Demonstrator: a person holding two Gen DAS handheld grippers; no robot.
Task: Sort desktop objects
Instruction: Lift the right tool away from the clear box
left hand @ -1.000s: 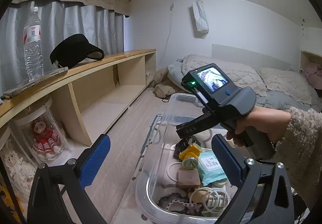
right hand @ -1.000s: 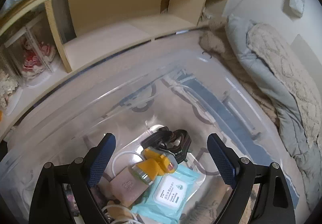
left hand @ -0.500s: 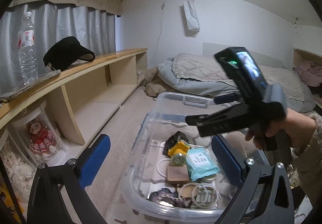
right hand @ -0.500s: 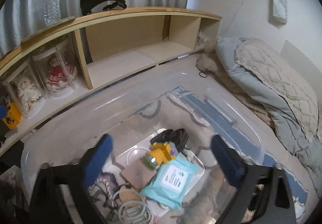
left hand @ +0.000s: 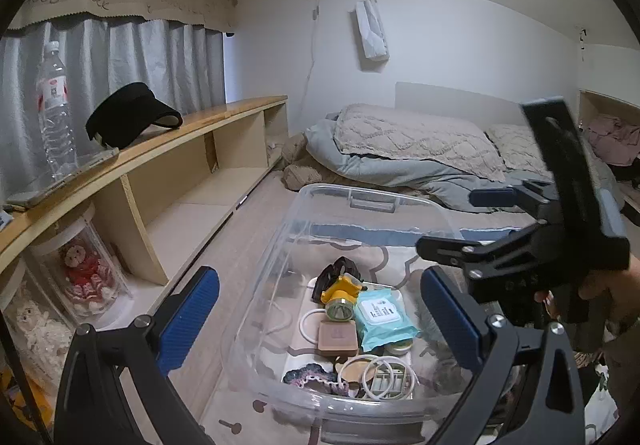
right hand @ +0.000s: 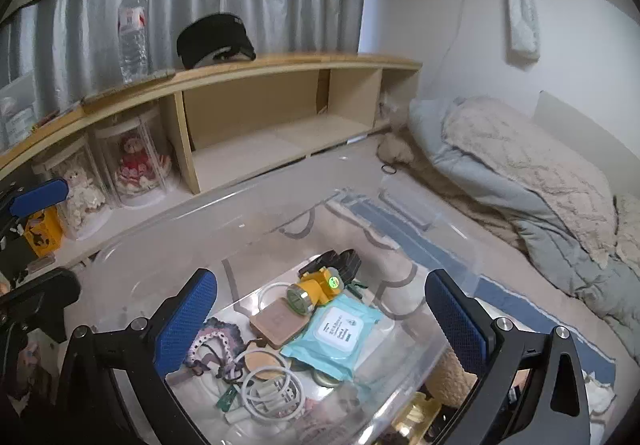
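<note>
A clear plastic bin [left hand: 280, 245] sits on the floor and holds a yellow headlamp [left hand: 340, 295], a teal wipes pack [left hand: 380, 315], a tan square case [left hand: 337, 337], white cable rings [left hand: 376, 373] and a crocheted piece [left hand: 312, 375]. My left gripper [left hand: 320, 309] hovers in front of the bin, open and empty. My right gripper [right hand: 320, 315] hangs above the bin's near end, jaws wide open with nothing in them. From the left wrist view the right gripper [left hand: 464, 221] shows at the right, held by a hand [left hand: 600, 293]. The headlamp [right hand: 316, 291] lies beside the wipes pack [right hand: 336, 331].
A long wooden shelf [left hand: 180, 141] runs along the left wall with a water bottle [left hand: 54, 117] and a black visor [left hand: 128, 117] on top. Dolls in clear cases [left hand: 84, 273] stand in its lower bay. A bed with a blanket [left hand: 400, 149] lies beyond the bin.
The right gripper has lifted up and back out of the bin, empty, and its jaws have widened. The left gripper has drawn back a little, so more of the bin shows.
</note>
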